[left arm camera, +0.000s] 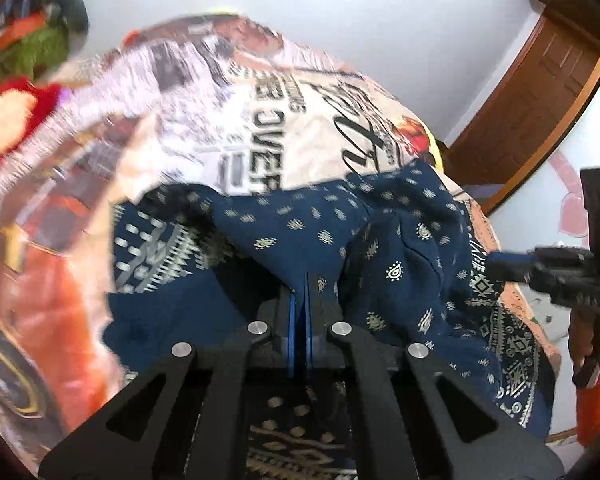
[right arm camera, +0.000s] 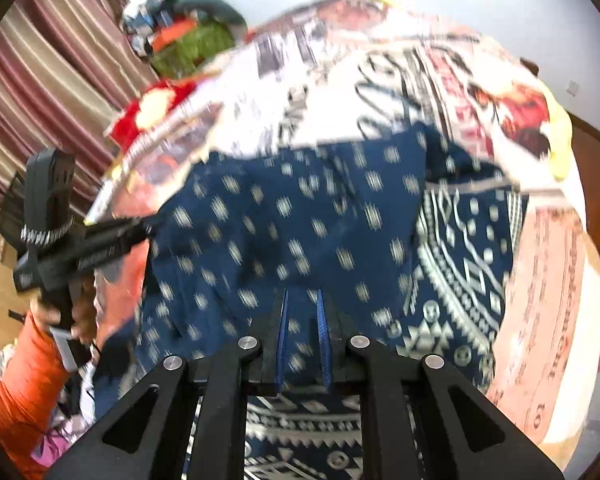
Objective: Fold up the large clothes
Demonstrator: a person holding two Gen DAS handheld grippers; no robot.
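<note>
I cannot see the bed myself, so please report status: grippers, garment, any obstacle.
Left gripper shut on navy patterned garment. Right gripper shut on same garment. Garment bunched on printed bedsheet. No obstacle seen.

Navy garment (left arm camera: 308, 220) (blurred) on printed bedspread (left arm camera: 260, 128), apparently.

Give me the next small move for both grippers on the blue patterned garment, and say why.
Probably lift both together and carry the fold across. The left gripper is shut on a raised peak of the blue patterned garment, and the right gripper pinches the same cloth, which lies bunched on the printed bedcover.
</note>
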